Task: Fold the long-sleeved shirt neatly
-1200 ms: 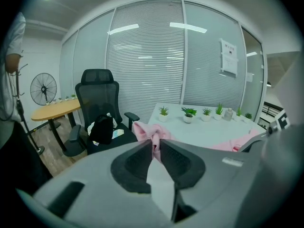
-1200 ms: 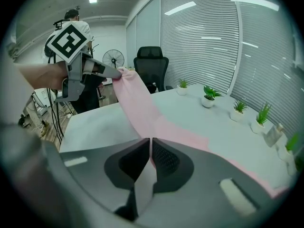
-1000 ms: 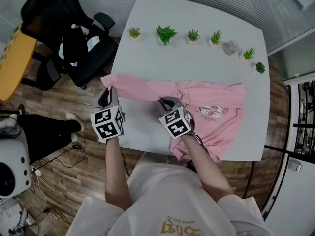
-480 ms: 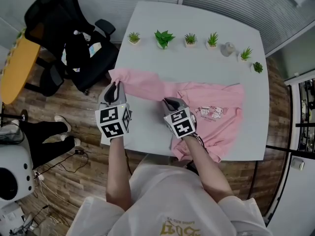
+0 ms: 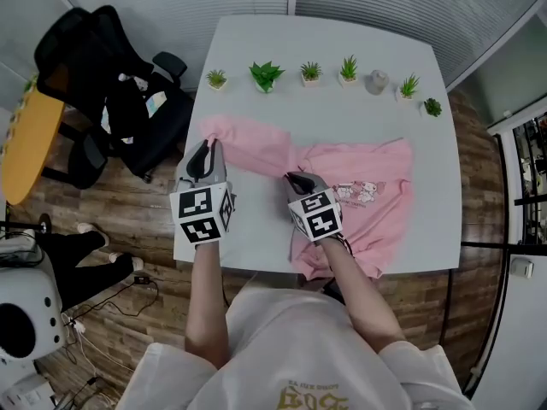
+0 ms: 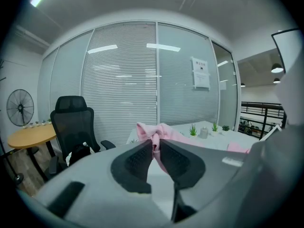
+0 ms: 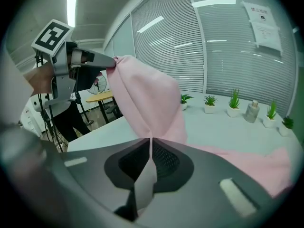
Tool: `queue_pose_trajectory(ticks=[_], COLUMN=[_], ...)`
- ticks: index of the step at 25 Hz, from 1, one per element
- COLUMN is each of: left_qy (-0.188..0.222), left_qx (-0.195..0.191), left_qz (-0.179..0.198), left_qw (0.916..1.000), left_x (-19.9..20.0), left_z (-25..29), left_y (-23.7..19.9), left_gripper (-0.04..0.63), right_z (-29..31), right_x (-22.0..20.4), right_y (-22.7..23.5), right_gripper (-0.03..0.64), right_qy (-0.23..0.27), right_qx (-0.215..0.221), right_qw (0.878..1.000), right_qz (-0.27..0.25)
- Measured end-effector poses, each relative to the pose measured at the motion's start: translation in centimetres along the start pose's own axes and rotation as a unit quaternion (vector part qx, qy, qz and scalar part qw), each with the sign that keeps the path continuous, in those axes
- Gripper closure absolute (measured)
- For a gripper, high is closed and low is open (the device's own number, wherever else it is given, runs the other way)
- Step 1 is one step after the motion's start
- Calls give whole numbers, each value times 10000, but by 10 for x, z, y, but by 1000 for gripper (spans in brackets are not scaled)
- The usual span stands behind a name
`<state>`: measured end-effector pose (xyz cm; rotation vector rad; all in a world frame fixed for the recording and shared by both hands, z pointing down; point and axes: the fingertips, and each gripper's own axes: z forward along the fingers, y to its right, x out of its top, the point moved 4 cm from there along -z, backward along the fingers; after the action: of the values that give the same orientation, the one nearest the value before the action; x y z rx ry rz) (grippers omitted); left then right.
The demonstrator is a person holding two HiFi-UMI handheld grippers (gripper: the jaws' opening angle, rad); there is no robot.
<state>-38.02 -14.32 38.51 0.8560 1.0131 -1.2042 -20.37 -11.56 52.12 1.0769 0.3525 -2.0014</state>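
A pink long-sleeved shirt with a printed chest lies on the white table, its body at the right. Its left sleeve is lifted off the table and stretched between my two grippers. My left gripper is shut on the sleeve's cuff end, which bunches above the jaws. My right gripper is shut on the sleeve near the shoulder; the cloth rises from its jaws toward the left gripper.
A row of small potted plants and a grey bottle stand along the table's far edge. A black office chair and a yellow round table stand to the left. Another person's legs show at lower left.
Both grippers have risen and moved away from me, carrying the sleeve up off the table. The left one moved farther, toward the table's middle; the sleeve now bunches more.
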Motion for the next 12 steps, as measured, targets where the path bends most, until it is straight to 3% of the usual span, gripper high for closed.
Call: queue_pose_trajectory(ticks=[12], left_qy=[119], left_qx=[-814], left_qz=[230], left_qw=[9963], left_x=[20], left_z=[26], left_y=[69], left_gripper=[546], right_z=[-26], right_x=[-18], right_y=[42], right_gripper=[586], right_qy=[88], right_qx=[-442], right_qw=[9973], right_qz=[581])
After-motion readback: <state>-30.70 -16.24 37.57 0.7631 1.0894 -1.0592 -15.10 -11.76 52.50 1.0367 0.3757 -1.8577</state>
